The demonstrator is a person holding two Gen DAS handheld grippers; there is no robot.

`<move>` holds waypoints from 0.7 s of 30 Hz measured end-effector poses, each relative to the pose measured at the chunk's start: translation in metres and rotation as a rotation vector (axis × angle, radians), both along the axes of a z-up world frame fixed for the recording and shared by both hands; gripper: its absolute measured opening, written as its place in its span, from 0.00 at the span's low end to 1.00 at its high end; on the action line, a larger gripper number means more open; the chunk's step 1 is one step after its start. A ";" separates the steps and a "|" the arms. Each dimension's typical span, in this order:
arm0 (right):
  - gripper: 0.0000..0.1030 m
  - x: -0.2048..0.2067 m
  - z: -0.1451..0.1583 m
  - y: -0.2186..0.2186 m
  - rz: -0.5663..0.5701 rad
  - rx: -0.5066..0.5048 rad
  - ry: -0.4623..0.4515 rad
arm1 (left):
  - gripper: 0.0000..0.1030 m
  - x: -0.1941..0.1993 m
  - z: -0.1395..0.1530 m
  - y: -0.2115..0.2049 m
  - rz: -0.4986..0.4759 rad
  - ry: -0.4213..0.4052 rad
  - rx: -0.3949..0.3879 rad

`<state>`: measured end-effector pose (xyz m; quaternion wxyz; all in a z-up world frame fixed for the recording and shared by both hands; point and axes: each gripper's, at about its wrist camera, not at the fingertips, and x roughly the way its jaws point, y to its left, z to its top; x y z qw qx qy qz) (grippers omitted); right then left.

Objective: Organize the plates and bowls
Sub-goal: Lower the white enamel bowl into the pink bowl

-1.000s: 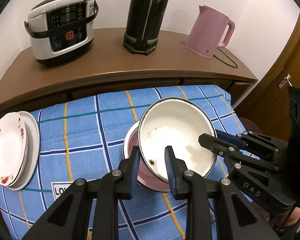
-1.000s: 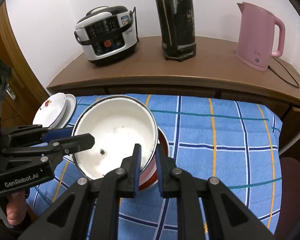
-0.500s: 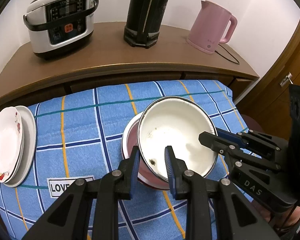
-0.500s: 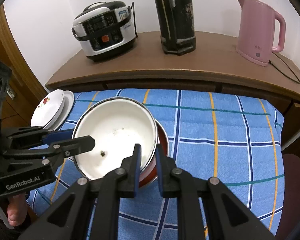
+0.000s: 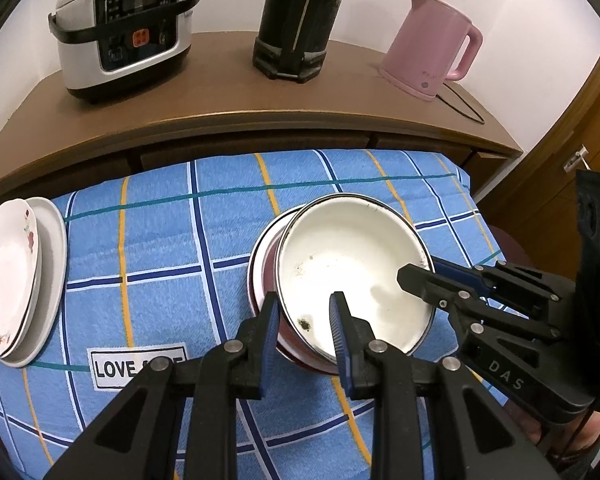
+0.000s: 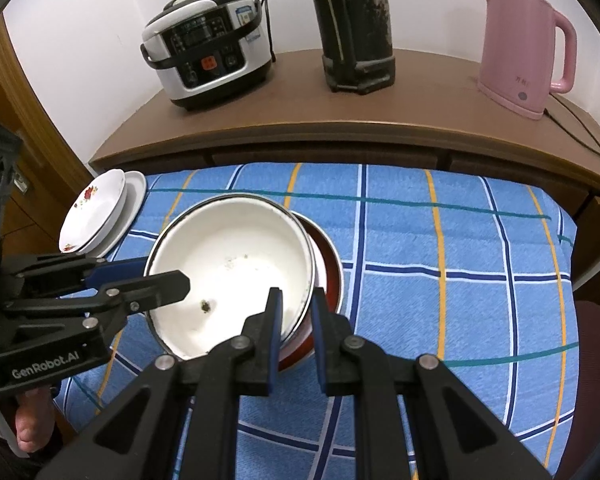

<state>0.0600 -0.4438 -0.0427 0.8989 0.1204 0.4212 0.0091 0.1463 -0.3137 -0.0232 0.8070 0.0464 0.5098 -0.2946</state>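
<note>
"LOVE" label (image 5: 116,367) on checked tablecloth (image 5: 160,272)

This is a home, a kitchen or dining corner. A wooden sideboard (image 6: 284,120) runs along a plain white wall and carries household appliances: a white and black rice cooker (image 6: 210,62), a tall dark thermos flask (image 6: 352,24) and a pink electric kettle (image 6: 520,44) with its cord trailing behind. In front stands a table under a blue checked cloth (image 6: 440,248) printed with the word LOVE, with flowered plates (image 6: 96,208) stacked at its left edge. Wooden door trim shows at the sides.
</note>
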 end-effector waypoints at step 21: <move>0.15 -0.002 -0.001 -0.003 -0.014 -0.028 -0.005 | 0.27 -0.005 -0.006 -0.002 -0.008 -0.032 -0.010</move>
